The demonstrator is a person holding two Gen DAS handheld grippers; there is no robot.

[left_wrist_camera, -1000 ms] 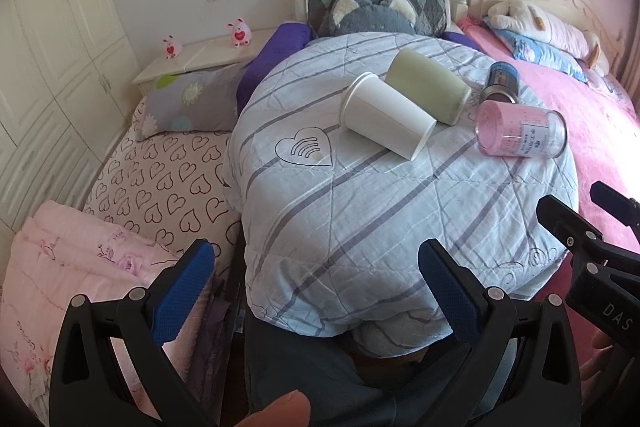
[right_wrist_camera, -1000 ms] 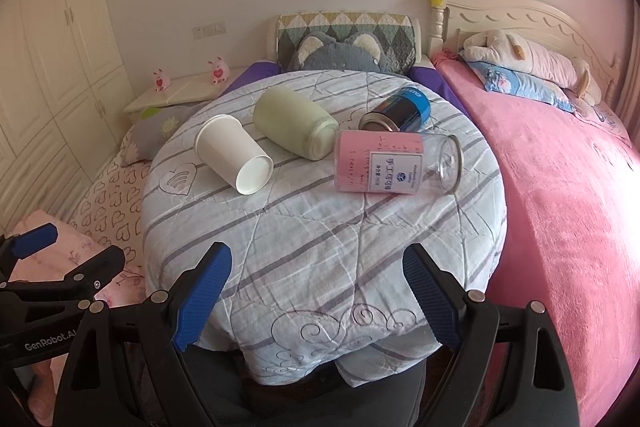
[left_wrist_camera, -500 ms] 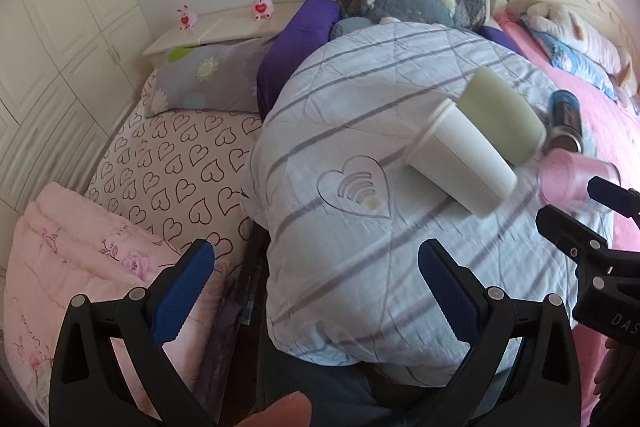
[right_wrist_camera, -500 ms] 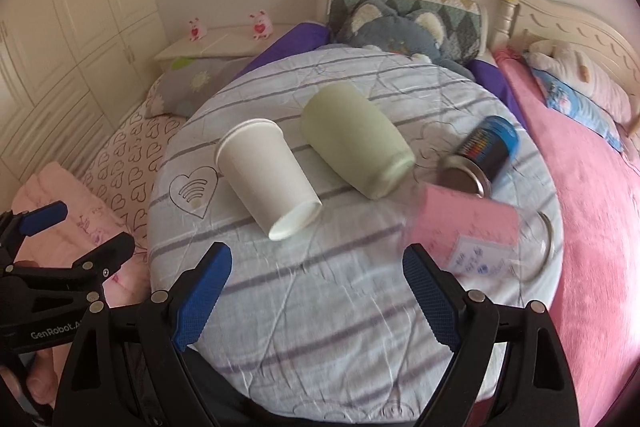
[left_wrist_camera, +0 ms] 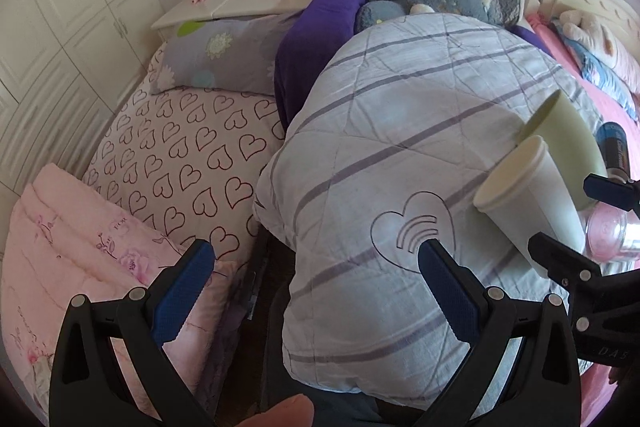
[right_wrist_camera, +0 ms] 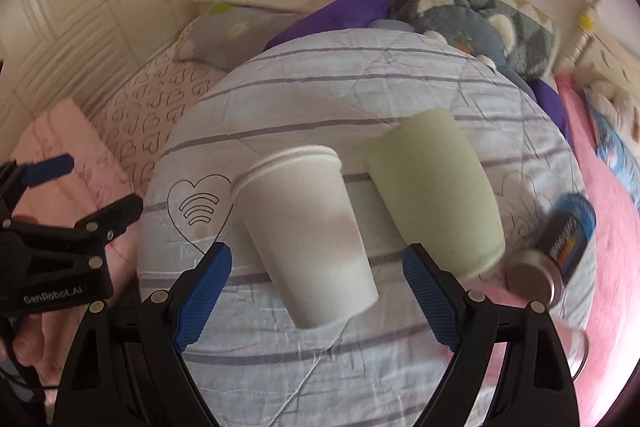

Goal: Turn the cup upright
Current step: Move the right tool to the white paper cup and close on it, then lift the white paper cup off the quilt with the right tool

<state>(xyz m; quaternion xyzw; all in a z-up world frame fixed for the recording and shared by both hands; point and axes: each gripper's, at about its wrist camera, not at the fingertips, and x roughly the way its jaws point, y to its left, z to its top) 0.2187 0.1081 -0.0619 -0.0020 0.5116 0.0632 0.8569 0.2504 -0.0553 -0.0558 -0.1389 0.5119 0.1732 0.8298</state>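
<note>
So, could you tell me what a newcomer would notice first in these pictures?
Probably the white paper cup lying on its side on the striped quilt, framed between the open right gripper. A pale green cup lies tipped beside it, and the open left gripper hangs over the quilt's edge.
</note>
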